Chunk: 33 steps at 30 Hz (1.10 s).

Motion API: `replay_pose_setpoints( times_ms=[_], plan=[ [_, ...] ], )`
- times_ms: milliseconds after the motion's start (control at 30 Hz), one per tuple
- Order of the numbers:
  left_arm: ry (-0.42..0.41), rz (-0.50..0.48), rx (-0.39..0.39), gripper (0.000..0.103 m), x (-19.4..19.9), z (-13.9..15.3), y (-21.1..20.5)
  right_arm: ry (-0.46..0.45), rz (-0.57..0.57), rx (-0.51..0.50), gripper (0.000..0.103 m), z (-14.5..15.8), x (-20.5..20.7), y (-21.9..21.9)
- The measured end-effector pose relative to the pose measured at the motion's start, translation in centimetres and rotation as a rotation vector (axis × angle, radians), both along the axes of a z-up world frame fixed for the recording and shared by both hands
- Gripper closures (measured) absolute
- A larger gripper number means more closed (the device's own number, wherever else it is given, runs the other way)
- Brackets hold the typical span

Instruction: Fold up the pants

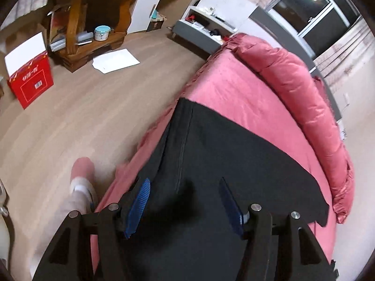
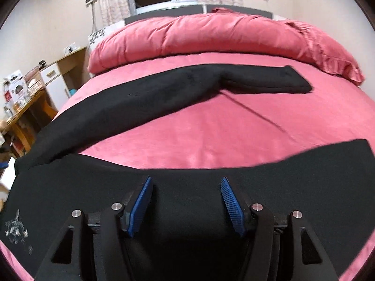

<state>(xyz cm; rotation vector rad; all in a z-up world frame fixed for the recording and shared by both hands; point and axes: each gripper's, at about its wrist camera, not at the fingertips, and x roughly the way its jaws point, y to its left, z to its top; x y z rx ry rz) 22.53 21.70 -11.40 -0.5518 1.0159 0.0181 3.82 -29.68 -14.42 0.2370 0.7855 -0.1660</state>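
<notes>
Black pants (image 2: 145, 98) lie spread on a pink bed (image 2: 211, 135), one leg running across the far part of the bed, the other across the near part (image 2: 304, 175). In the left wrist view the pants (image 1: 222, 145) lie flat by the bed's left edge, a seam running toward the camera. My left gripper (image 1: 185, 201) is open just above the black cloth, holding nothing. My right gripper (image 2: 186, 201) is open above the near leg, empty. A white print (image 2: 16, 229) marks the cloth at lower left.
A rolled pink duvet (image 2: 211, 35) lies along the head of the bed. A wooden floor (image 1: 82, 117) lies left of the bed, with a red box (image 1: 30, 84), a wooden table (image 1: 93, 23), white paper (image 1: 114, 61) and the person's foot (image 1: 82, 182).
</notes>
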Motion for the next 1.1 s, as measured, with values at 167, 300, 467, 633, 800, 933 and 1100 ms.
replay_pose_setpoints(
  times_ms=[167,300,467,633,800,933,1100],
  plan=[
    [0.027,-0.017,0.037,0.031,6.2,-1.5,0.1,0.014,0.029,-0.031,0.029,-1.1,2.1,2.1],
    [0.034,-0.025,0.067,0.031,10.0,-2.9,0.1,-0.002,0.03,-0.028,0.028,-1.8,1.8,2.2],
    [0.063,-0.043,0.121,0.031,13.7,-5.2,-0.1,-0.011,0.029,-0.003,0.027,-2.1,1.6,1.8],
    [0.071,-0.064,0.086,0.031,15.7,-7.1,-0.3,-0.011,0.04,-0.005,0.023,-2.2,2.0,2.0],
    [0.042,-0.088,-0.027,0.056,15.9,-7.7,-0.1,-0.013,0.045,0.008,0.021,-2.3,2.1,1.8],
    [-0.022,-0.144,0.072,0.088,15.0,-5.9,-1.5,-0.008,0.051,0.004,0.019,-2.4,2.2,2.0],
    [-0.121,-0.154,0.094,0.091,12.5,-2.7,-2.2,-0.007,0.052,0.003,0.018,-2.4,2.3,2.1]
  ],
)
